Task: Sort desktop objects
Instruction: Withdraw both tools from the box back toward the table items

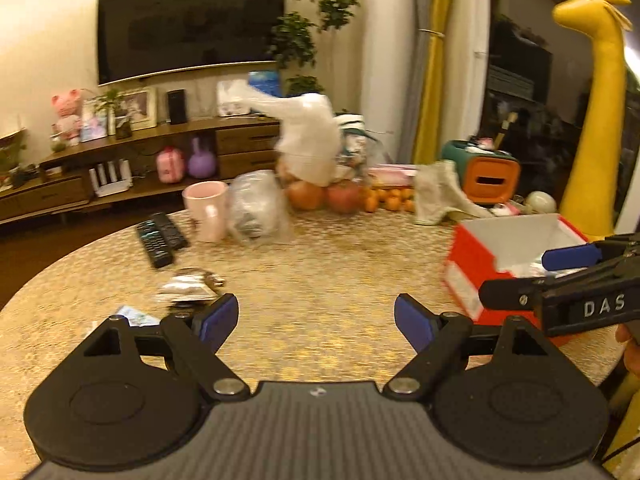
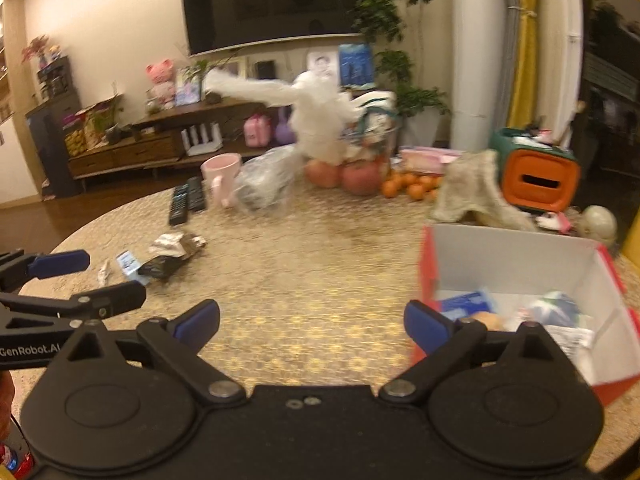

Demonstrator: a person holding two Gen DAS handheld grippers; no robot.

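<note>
We hold the left gripper (image 1: pixel 316 320) and the right gripper (image 2: pixel 312 322) spread wide and empty above the near edge of the table (image 1: pixel 320 256). The wrappers (image 2: pixel 170 256) lie in a loose heap toward the table's left edge, and the red box (image 2: pixel 516 256), already holding a few items, sits at its right edge. We judge the next pick is best made by lowering the left gripper squarely over one crumpled wrapper and closing on its raised fold, not scraping the cloth

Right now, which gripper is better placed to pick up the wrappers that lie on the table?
Left. The left gripper is open, and the wrappers lie just beyond its left finger. The right gripper is open too, but it hangs beside the red box.
</note>
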